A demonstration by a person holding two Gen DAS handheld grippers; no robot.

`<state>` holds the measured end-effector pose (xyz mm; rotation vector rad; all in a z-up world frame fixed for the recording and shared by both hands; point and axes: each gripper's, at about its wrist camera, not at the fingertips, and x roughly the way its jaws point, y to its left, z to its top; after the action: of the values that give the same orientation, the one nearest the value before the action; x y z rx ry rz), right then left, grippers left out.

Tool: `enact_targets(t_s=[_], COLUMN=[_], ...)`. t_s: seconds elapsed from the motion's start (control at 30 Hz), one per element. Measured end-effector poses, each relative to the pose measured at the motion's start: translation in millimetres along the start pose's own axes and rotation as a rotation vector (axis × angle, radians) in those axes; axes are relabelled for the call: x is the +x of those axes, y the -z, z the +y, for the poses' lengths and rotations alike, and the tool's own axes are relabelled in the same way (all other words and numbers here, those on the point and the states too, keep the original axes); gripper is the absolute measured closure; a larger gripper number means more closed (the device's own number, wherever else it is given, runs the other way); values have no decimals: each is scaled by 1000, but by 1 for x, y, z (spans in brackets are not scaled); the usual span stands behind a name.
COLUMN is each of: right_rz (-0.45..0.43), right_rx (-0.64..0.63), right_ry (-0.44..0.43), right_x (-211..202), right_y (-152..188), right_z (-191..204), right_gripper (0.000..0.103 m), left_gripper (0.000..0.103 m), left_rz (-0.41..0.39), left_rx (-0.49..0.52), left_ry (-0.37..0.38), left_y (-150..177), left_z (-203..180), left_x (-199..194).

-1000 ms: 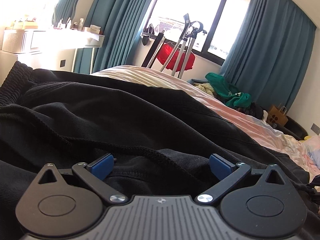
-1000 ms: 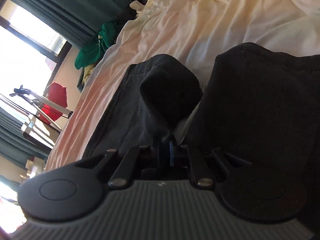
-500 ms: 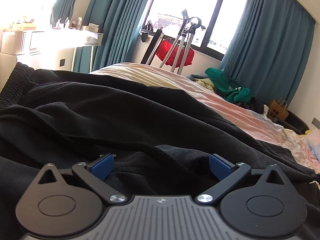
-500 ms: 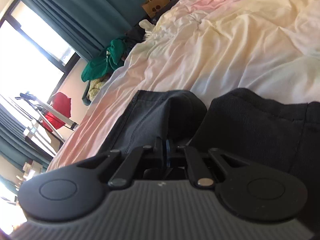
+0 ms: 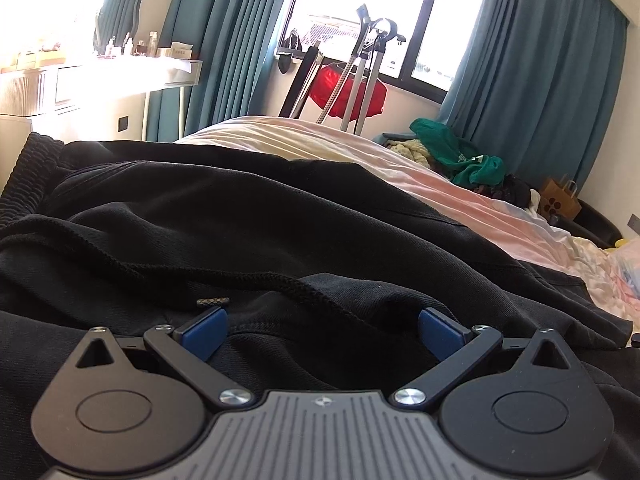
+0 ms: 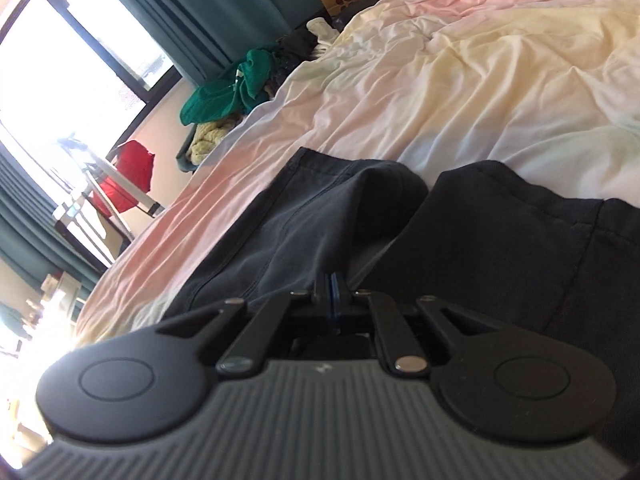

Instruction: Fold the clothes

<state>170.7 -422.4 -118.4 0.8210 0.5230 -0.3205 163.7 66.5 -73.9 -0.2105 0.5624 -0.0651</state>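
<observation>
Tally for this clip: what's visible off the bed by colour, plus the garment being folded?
Black cotton drawstring trousers on the bed: 1
Green crumpled garment on the pile: 1
Red fabric item by the window: 1
Brown paper carrier bag: 1
Total: 4

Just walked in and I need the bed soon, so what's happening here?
Someone with a gripper in each hand is folding dark trousers spread on the bed. The right gripper is shut on a pinch of the fabric near the leg ends. The left gripper is open, low over the fabric by the drawstring, holding nothing. The fold isn't finished.
</observation>
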Motion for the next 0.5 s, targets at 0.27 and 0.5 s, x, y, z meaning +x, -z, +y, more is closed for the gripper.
enact_targets(t_s=[0.27,0.5], right_rz=[66,27], right_rx=[-142,-319], right_ry=[-24,-58], right_x=[-17,-73], right_y=[28,60], right_z=[33,60], right_gripper=[81,29], left_gripper=[1,1], left_rz=[-16,-45], left_rx=[87,164], left_ry=[-32,-16], left_y=[3,1], left_z=[-12,-23], left_x=[-6,-36])
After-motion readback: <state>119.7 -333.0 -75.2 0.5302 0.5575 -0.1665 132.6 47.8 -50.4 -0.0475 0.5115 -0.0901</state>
